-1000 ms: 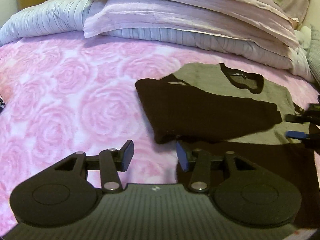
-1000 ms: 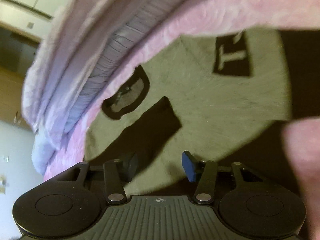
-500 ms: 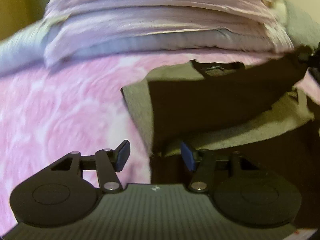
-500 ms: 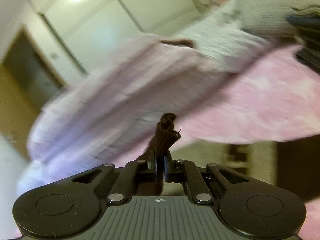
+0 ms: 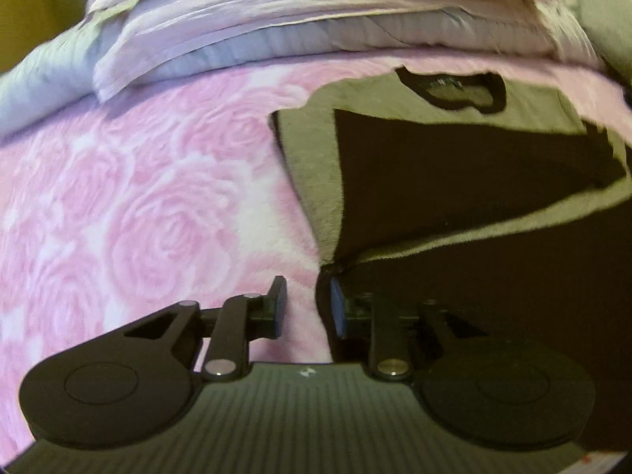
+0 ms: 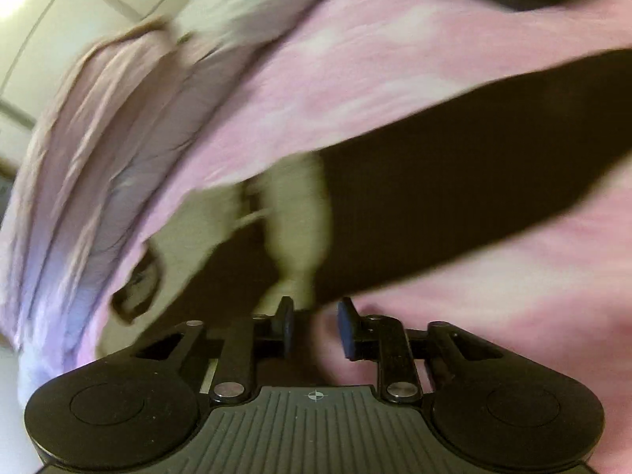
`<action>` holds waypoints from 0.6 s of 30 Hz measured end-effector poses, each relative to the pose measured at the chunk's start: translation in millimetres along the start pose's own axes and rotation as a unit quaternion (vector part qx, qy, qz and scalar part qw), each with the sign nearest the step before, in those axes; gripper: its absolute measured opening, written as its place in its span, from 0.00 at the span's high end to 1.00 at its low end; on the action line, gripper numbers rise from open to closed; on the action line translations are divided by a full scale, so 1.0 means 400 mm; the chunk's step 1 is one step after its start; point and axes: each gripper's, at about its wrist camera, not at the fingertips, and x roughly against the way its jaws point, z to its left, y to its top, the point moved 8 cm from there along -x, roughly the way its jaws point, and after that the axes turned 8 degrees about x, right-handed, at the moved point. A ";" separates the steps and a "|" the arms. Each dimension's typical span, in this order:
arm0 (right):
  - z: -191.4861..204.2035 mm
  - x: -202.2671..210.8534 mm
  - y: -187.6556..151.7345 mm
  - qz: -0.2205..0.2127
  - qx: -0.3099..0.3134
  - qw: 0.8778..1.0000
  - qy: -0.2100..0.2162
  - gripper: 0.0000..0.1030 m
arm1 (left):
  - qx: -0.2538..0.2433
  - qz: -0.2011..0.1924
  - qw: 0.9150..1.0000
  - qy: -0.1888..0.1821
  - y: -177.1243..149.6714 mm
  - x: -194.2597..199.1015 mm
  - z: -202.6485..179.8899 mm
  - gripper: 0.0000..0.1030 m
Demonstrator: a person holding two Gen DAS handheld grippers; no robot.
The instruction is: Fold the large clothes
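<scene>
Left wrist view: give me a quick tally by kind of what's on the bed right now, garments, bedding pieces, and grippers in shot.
Garments: 1, the grey and black sweatshirt lying partly folded
Pink rose blanket: 1
Folded bedding stack at the far edge: 1 pile; separate layers cannot be counted
Grippers: 1, the left gripper, jaws open at the garment's edge
Total: 4

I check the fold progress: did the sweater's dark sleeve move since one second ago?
Yes. In the left wrist view the dark sleeve now lies nearer the collar, across the grey sweater.
</scene>
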 end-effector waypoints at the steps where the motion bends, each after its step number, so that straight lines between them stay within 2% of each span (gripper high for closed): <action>1: -0.045 0.037 0.003 -0.011 -0.015 1.000 -0.008 0.66 | 0.012 0.003 1.000 0.000 -0.001 0.008 0.006 0.77; 4: -0.227 0.129 0.034 -0.055 -0.099 0.992 -0.050 0.60 | 0.058 0.016 0.998 -0.001 -0.011 0.030 0.030 0.77; 6: -0.355 0.187 0.059 -0.101 -0.168 0.978 -0.068 0.60 | 0.094 0.025 0.995 -0.003 -0.020 0.044 0.049 0.77; 9: -0.501 0.237 0.095 -0.165 -0.253 0.951 -0.066 0.61 | 0.137 0.033 0.990 -0.007 -0.031 0.063 0.074 0.77; 12: -0.577 0.247 0.133 -0.194 -0.300 0.933 -0.041 0.61 | 0.175 0.041 0.984 -0.011 -0.039 0.074 0.100 0.78; 14: -0.594 0.239 0.161 -0.203 -0.303 0.930 -0.047 0.63 | 0.193 0.045 0.980 -0.011 -0.043 0.079 0.113 0.78; 15: -0.593 0.237 0.179 -0.206 -0.296 0.931 -0.054 0.71 | 0.197 0.046 0.979 -0.009 -0.044 0.082 0.118 0.78; 16: -0.585 0.227 0.198 -0.203 -0.280 0.936 -0.059 0.96 | 0.199 0.046 0.979 -0.009 -0.045 0.085 0.121 0.78; 18: -0.550 0.201 0.237 -0.185 -0.227 0.951 -0.098 0.95 | 0.203 0.045 0.978 -0.010 -0.045 0.093 0.125 0.78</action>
